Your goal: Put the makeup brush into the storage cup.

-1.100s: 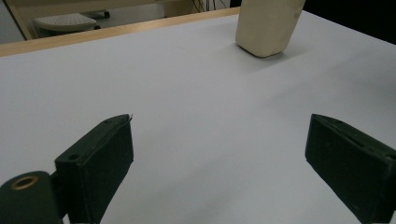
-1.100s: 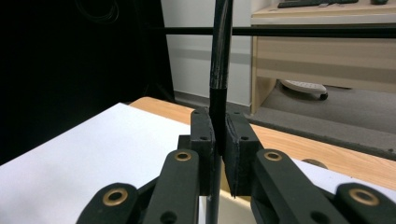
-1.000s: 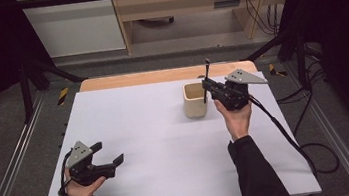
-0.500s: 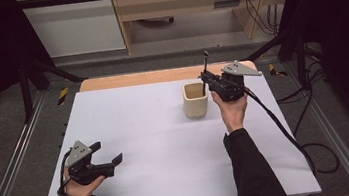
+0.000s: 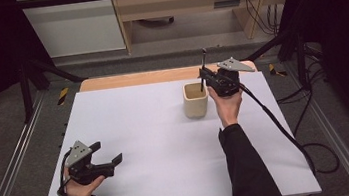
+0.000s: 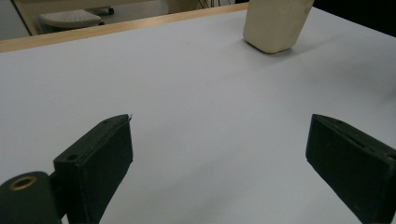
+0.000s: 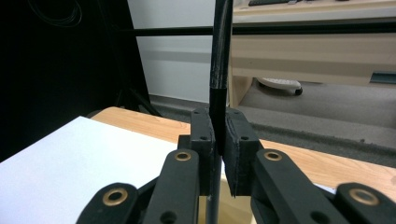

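High view, left to right: left gripper [image 5: 106, 163] rests low on white table [image 5: 136, 133], jaws wide, holding nothing, prob. idle. Mid-right, cream cup [image 5: 196, 99]. Right gripper [image 5: 205, 77] clamps thin black rod [image 5: 203, 59] upright over cup mouth, likely for dropping in.

White table top [image 5: 156, 130], wooden edge [image 5: 130, 80], cabinet [image 5: 73, 25] & desk [image 5: 176, 2] behind, floor cables [image 5: 314, 146]

Rod [image 7: 219, 70] cut off by top edge, lower end hidden; cup [image 6: 275, 23] cropped at top.
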The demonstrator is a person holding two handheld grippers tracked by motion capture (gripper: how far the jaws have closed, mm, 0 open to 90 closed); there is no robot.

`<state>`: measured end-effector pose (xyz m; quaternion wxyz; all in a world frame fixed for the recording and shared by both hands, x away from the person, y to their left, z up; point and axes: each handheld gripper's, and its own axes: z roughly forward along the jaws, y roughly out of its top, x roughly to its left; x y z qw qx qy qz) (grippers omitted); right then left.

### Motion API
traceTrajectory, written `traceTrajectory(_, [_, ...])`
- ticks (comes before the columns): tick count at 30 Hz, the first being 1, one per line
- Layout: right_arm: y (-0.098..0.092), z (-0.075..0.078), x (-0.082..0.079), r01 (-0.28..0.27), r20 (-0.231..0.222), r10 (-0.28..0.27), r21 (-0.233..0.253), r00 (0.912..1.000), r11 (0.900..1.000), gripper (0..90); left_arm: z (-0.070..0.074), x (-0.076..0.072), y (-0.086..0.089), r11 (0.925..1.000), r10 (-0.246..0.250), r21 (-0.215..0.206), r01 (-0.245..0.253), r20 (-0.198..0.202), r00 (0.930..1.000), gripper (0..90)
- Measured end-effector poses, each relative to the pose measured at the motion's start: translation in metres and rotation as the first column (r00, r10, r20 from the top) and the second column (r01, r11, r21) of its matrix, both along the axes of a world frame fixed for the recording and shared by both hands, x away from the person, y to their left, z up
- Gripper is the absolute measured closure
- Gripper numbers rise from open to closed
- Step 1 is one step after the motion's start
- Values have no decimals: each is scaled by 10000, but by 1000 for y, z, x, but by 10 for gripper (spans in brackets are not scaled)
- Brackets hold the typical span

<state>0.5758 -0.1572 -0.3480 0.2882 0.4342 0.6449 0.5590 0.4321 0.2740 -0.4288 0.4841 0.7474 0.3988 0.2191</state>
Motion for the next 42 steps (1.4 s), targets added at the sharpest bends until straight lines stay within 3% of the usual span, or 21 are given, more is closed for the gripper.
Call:
traceTrajectory(13, [5, -15, 16, 167, -329, -166, 20, 9993, 9999, 832, 1, 0, 1, 10000, 33, -44, -33, 58, 10000, 70])
traceTrajectory(42, [13, -57, 20, -181, -1269, 130, -392, 9918, 9991, 831, 0, -1, 1, 10000, -23, 28, 23, 36, 10000, 70])
